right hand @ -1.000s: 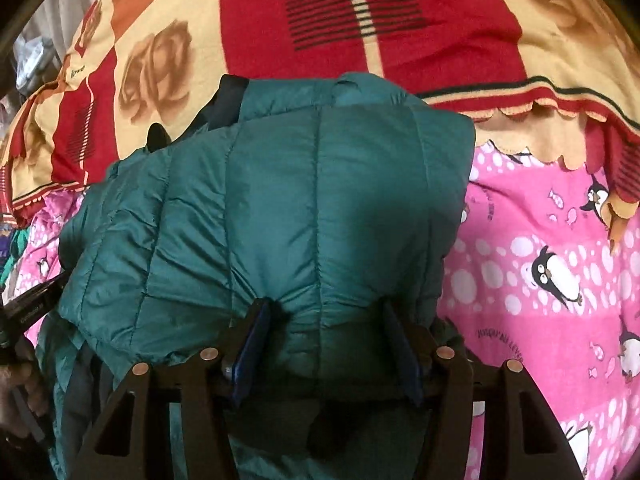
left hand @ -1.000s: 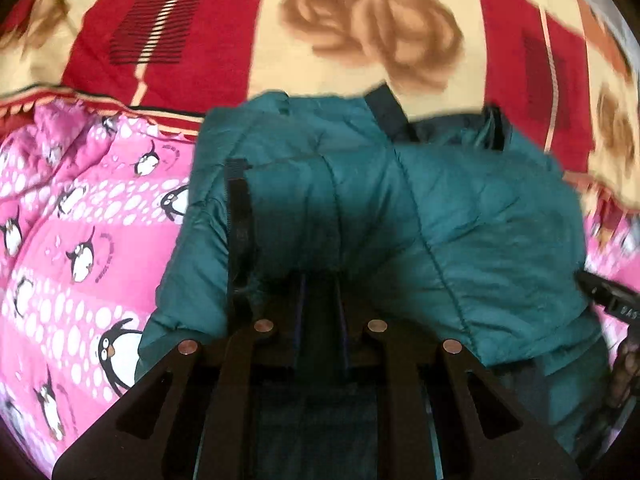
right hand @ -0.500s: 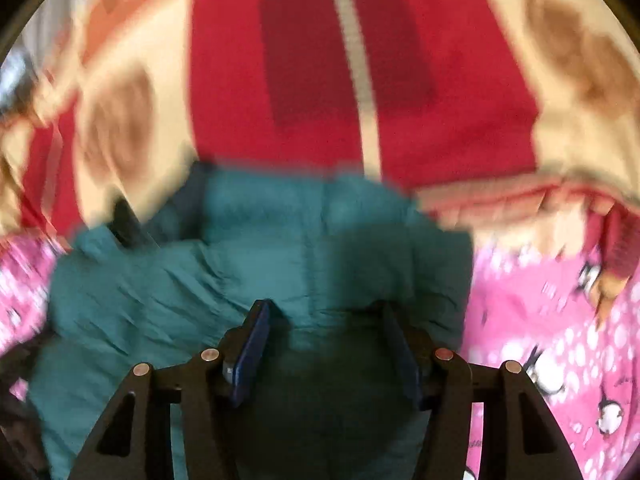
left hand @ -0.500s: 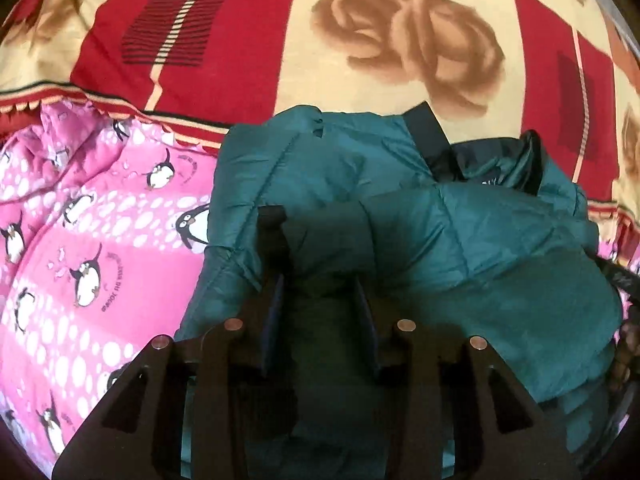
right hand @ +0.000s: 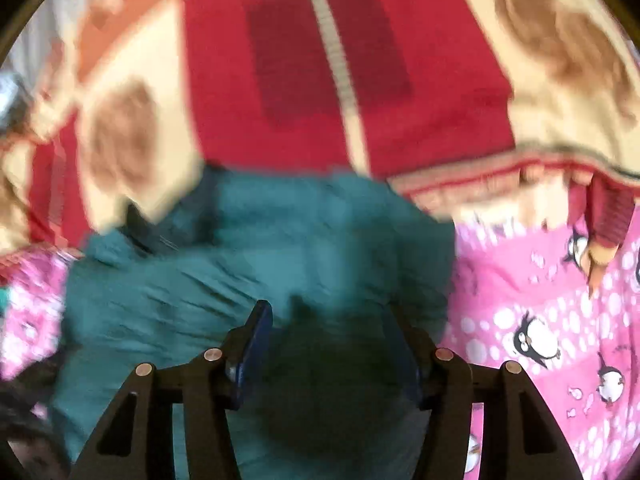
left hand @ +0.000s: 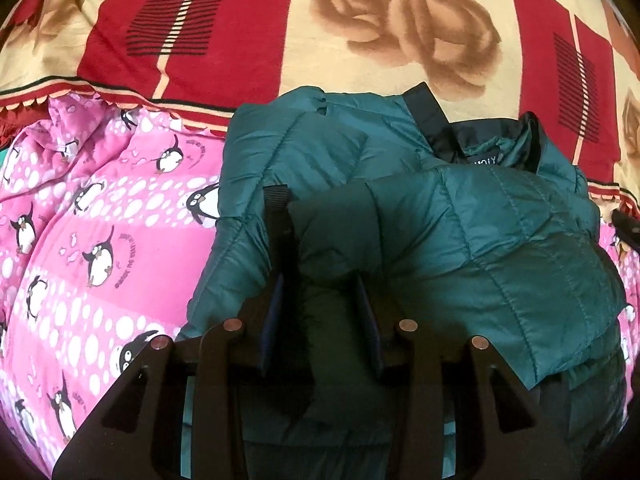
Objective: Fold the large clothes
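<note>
A teal quilted puffer jacket (left hand: 460, 232) lies folded on the bed, its dark collar (left hand: 480, 148) at the far side. My left gripper (left hand: 318, 292) is open, with its fingers apart over the jacket's near edge beside a black zipper strip (left hand: 280, 216). The right wrist view is blurred. It shows the same jacket (right hand: 248, 264) below my right gripper (right hand: 332, 320), which is open with its jaws wide apart over the fabric.
A red and cream rose-patterned blanket (left hand: 280, 20) covers the far side of the bed. A pink penguin-print sheet (left hand: 92, 240) lies to the left of the jacket and also shows in the right wrist view (right hand: 540, 320).
Both grippers let go of the jacket and drew back and up. The left jaws opened from shut. The folded top layer now rests on the jacket.
</note>
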Demonstrator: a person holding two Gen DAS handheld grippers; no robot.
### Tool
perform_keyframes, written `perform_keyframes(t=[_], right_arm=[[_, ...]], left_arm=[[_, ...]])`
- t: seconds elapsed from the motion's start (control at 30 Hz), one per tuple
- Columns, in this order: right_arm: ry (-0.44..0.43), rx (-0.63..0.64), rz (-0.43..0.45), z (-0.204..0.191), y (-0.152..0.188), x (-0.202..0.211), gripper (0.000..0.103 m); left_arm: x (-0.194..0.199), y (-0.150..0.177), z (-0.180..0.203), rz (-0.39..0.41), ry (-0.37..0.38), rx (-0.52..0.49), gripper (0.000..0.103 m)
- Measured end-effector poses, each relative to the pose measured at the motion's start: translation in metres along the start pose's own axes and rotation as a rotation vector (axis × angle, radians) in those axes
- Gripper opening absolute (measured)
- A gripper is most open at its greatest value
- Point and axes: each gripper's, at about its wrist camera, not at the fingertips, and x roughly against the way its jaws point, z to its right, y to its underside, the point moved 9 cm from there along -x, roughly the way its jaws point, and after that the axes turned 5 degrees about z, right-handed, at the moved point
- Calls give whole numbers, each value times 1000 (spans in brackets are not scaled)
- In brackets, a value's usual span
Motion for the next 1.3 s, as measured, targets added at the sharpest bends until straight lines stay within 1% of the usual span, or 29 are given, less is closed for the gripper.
perform_keyframes(t=[0.03,0.07,0.1,0.13,0.17,0.23,0.27,0.3,0.37,0.47,0.53,0.63,0.73,0.8,0.9,0.93,1.0,1.1,1.17,1.2,1.23,1.3], right_arm=[[-27,17,15,-14,1,8,56],[-67,57,13,-34,7,12,56],[-83,89,1,-43,13,16,56],[-75,139,-30,-54,25,10,56],[-44,177,-74,-58,39,-1,56],[-7,209,-138,-55,64,-19,57],[1,216,-121,-55,70,-21,58],[4,218,-113,-51,67,-19,58],[15,222,-128,-52,65,-18,59],[16,218,-126,-50,62,-16,60],[14,216,-116,-52,63,-19,60],[4,207,-109,-45,65,-19,60],[-4,200,-97,-46,65,-18,61],[-6,198,-92,-44,66,-17,61],[-8,196,-94,-43,67,-16,61],[-6,198,-95,-43,67,-16,61],[1,206,-100,-44,67,-17,61],[17,218,-99,-46,62,-12,60],[22,219,-55,-52,50,1,60],[20,216,-34,-56,46,6,60],[8,214,4,-62,38,15,60],[-9,213,55,-73,29,26,60]], left_arm=[[1,0,1,2,-3,-4,37],[1,0,2,7,-8,-9,37],[2,0,2,13,-7,-11,37],[2,-1,2,17,-2,-6,39],[2,-1,1,21,10,6,40],[1,-2,-1,21,50,41,54],[0,-1,-3,18,67,59,55],[-2,0,-4,14,80,73,56],[-3,0,-4,7,92,80,58],[-4,2,0,6,73,63,62],[-5,3,2,10,62,53,68],[-7,3,3,16,86,74,75],[-7,3,1,19,111,119,77],[-7,3,1,15,117,126,77],[-4,3,5,12,104,85,77],[-1,1,4,25,99,81,77],[12,-9,2,79,98,107,77],[36,-26,9,192,148,116,77],[50,-35,19,265,174,97,77],[53,-37,27,281,196,82,77],[52,-38,33,277,216,72,77],[39,-32,47,233,249,55,77]])
